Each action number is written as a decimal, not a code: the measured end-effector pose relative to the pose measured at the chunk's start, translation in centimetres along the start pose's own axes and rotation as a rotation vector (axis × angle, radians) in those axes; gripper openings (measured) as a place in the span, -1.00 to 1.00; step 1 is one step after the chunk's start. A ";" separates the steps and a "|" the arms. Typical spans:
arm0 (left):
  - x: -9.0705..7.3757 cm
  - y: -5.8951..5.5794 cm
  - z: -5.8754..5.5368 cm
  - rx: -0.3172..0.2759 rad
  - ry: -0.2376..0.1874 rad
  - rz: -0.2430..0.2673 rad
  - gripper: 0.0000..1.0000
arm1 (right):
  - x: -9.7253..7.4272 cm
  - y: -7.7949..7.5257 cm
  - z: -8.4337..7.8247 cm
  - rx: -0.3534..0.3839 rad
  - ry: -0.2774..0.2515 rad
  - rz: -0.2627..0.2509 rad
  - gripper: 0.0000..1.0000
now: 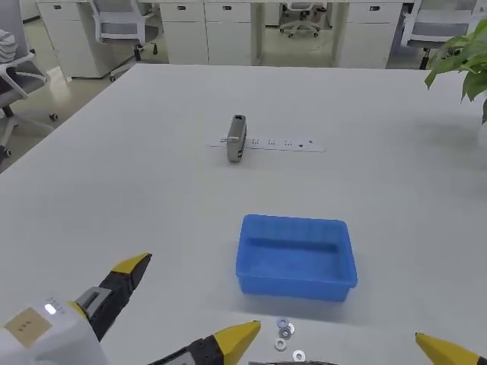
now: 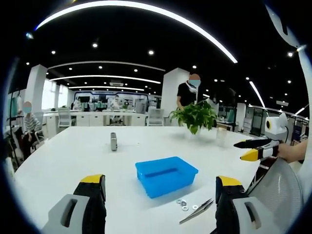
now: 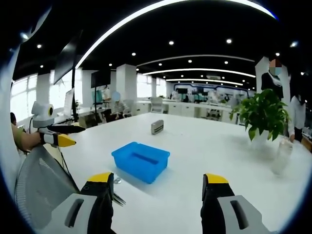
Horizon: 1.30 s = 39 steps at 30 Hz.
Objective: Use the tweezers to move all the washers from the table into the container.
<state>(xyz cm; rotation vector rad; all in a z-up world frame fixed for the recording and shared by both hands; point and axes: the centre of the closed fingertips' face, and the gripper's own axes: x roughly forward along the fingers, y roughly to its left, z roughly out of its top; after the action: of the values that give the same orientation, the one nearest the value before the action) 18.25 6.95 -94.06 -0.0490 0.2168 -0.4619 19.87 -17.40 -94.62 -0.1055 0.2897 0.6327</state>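
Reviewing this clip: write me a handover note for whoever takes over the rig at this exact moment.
Left gripper: open, empty, over the table near the washers.
Right gripper: open, empty.
Washers: small cluster on the table, just in front of the blue container.
Tweezers: lying on the table beside the washers, not held.
Done: nothing; the container looks empty.
Left: pick up the tweezers, then move every washer into the container.

Washers point(image 1: 286, 332) — near blue container point(image 1: 293, 285)
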 end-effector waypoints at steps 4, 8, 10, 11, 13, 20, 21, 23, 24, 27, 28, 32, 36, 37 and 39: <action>-0.2 -0.1 -1.1 0.026 0.083 -0.012 0.89 | -0.2 0.1 0.2 0.010 0.011 0.011 0.48; -0.4 -1.2 -3.1 0.026 0.220 -0.098 0.70 | -0.4 -0.1 -0.7 -0.007 0.104 0.027 0.40; -0.6 -1.4 -3.9 0.049 0.287 -0.130 0.49 | -0.5 0.4 -1.3 -0.009 0.153 0.064 0.35; -0.6 -1.5 -4.3 0.072 0.325 -0.147 0.44 | -0.4 0.7 -1.4 -0.003 0.167 0.080 0.34; -0.7 -1.3 -5.6 0.166 0.438 -0.177 0.32 | -0.2 0.9 -1.8 -0.048 0.204 0.101 0.24; 0.1 -3.6 -7.4 0.292 0.597 -0.389 -0.26 | 1.0 4.5 -3.5 -0.171 0.308 0.259 -0.37; 0.3 -3.9 -7.5 0.310 0.602 -0.411 -0.33 | 1.2 4.9 -3.5 -0.170 0.308 0.275 -0.42; 0.7 -4.6 -7.8 0.334 0.621 -0.459 -0.40 | 1.5 5.6 -3.7 -0.171 0.319 0.298 -0.45; 1.0 -4.8 -7.9 0.350 0.630 -0.477 -0.41 | 1.6 5.9 -3.8 -0.177 0.323 0.308 -0.48; 1.3 -5.3 -8.7 0.383 0.682 -0.530 -0.47 | 1.9 6.7 -4.2 -0.199 0.341 0.341 -0.54; 1.5 -5.3 -8.8 0.397 0.685 -0.531 -0.48 | 1.9 6.9 -4.3 -0.203 0.346 0.351 -0.55; 2.1 -5.7 -9.6 0.464 0.721 -0.575 -0.58 | 2.3 7.4 -4.8 -0.210 0.365 0.378 -0.58; 2.6 -5.7 -10.6 0.504 0.766 -0.602 -0.55 | 2.7 7.8 -5.3 -0.212 0.385 0.401 -0.59; 2.7 -5.7 -10.9 0.514 0.775 -0.605 -0.56 | 2.7 7.9 -5.3 -0.216 0.386 0.403 -0.60; 2.9 -5.7 -11.2 0.541 0.785 -0.615 -0.60 | 2.9 8.0 -5.6 -0.221 0.397 0.414 -0.61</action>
<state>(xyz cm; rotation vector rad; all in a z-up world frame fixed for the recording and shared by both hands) 15.85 0.53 -105.04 0.6220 0.8511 -1.1310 15.98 -10.35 -100.86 -0.3923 0.6341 1.0561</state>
